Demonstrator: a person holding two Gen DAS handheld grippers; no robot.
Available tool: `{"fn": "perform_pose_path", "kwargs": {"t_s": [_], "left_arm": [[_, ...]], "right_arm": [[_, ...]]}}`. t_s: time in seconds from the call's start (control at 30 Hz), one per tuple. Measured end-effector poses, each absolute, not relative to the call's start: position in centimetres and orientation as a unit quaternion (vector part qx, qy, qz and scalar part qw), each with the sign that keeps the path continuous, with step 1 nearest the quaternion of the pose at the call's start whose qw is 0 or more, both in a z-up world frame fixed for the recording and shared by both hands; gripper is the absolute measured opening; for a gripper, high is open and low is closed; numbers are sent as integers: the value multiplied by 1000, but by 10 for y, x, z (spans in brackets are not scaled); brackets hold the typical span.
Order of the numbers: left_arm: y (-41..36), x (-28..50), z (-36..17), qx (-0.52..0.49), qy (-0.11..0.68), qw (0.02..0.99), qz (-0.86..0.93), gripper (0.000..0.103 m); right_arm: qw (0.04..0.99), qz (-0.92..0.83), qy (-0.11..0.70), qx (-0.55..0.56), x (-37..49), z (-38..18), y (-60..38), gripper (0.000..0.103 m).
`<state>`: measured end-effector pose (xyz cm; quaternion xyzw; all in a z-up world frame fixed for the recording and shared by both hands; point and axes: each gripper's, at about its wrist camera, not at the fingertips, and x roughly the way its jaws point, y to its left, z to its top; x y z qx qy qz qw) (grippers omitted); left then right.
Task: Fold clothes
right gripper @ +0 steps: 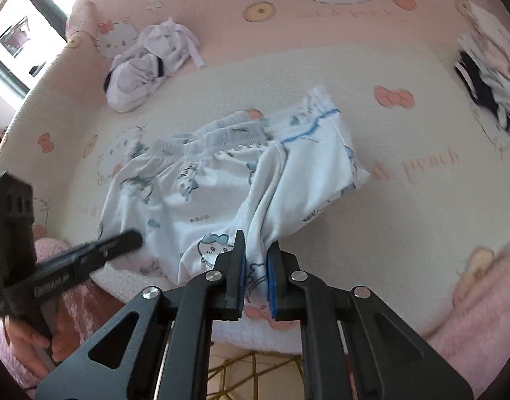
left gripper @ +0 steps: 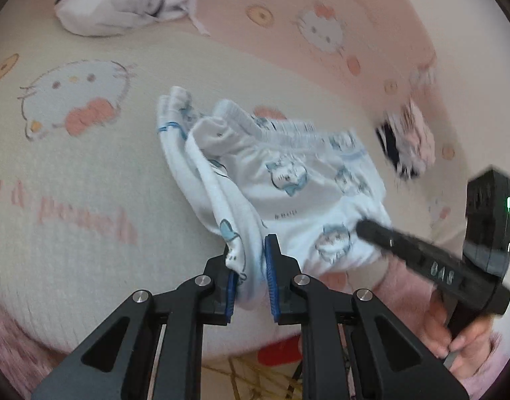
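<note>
Gripping a bunched edge of the white cotton shorts with blue cartoon prints (left gripper: 298, 180), your left gripper (left gripper: 250, 266) has its blue-padded jaws nearly closed, cloth pinched between them. Your right gripper (right gripper: 256, 266) does the same on another bunched fold of those shorts (right gripper: 201, 180), jaws narrowed onto the fabric. The shorts lie spread on the cream and pink cartoon-cat bedspread (left gripper: 88, 183), near its front edge, elastic waistband away from you. A crumpled white garment with dark trim (left gripper: 121, 0) sits well apart at the far left, and a striped dark and pink garment (left gripper: 405, 143) lies far right, blurred.
</note>
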<state>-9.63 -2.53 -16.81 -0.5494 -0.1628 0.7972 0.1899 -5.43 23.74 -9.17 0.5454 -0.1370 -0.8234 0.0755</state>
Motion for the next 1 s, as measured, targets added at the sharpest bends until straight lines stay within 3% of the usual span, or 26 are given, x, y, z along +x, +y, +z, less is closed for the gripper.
{"fn": "perform_pose_path", "kwargs": {"t_s": [0.4, 0.63, 0.77, 0.87, 1.0], "left_arm": [[-61, -93, -181, -586, -185, 98, 782, 20], [-73, -92, -151, -519, -191, 89, 828, 20], [-50, -95, -142, -498, -159, 127, 843, 20], [-26, -102, -151, -519, -122, 146, 833, 20], [-17, -108, -175, -573, -71, 122, 807, 20]], "right_arm": [[45, -815, -137, 561, -38, -112, 254, 14], [16, -845, -97, 526, -32, -95, 253, 23], [1, -867, -79, 492, -32, -82, 252, 23], [30, -876, -78, 475, -38, -76, 244, 30], [42, -841, -80, 534, -48, -110, 235, 30]]}}
